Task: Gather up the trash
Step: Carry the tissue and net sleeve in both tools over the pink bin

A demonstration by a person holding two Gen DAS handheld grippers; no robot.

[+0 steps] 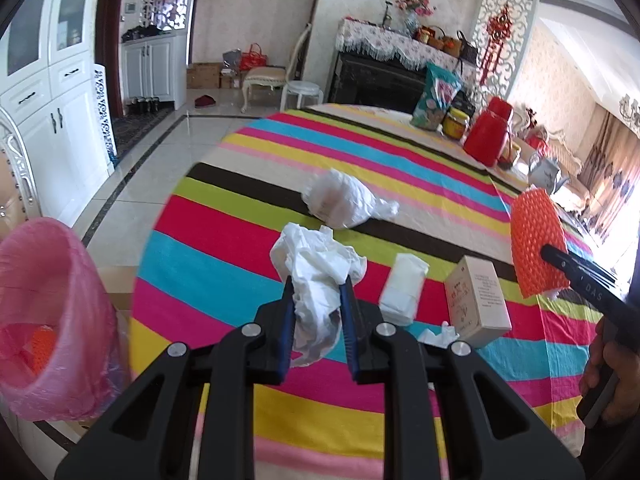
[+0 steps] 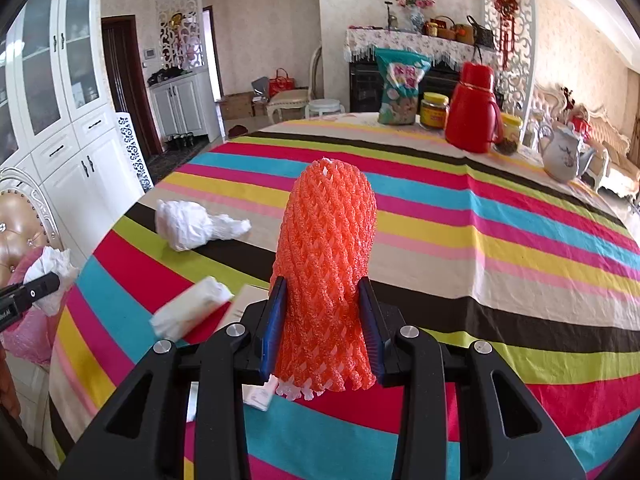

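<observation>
Orange foam netting (image 2: 326,272) stands upright between the blue pads of the right gripper (image 2: 323,312), which is clamped on its lower half; a white frayed edge hangs out beneath the fingers. Seen from the left wrist camera, that netting sits far off to the right, lifted above the striped tablecloth (image 1: 400,168). The left gripper (image 1: 318,300) is clenched on a crumpled white tissue (image 1: 316,268), which bulges up past its fingertips and droops between them. To this gripper's left, below the table edge, is a bin lined with a pink bag (image 1: 52,304), and something orange lies inside it. Just beyond the held tissue lies a knotted white plastic bag (image 1: 340,200) on the cloth. To the right of the left gripper rest a folded white tissue pack (image 1: 402,292) and, beside that, a small cardboard box (image 1: 478,300), with a scrap of white paper (image 1: 438,334) near its corner. At the table's far side stand a red thermos (image 2: 472,108), a snack bag (image 2: 400,88), a yellow-lidded jar (image 2: 434,110) and a pale teapot (image 2: 562,154).
</observation>
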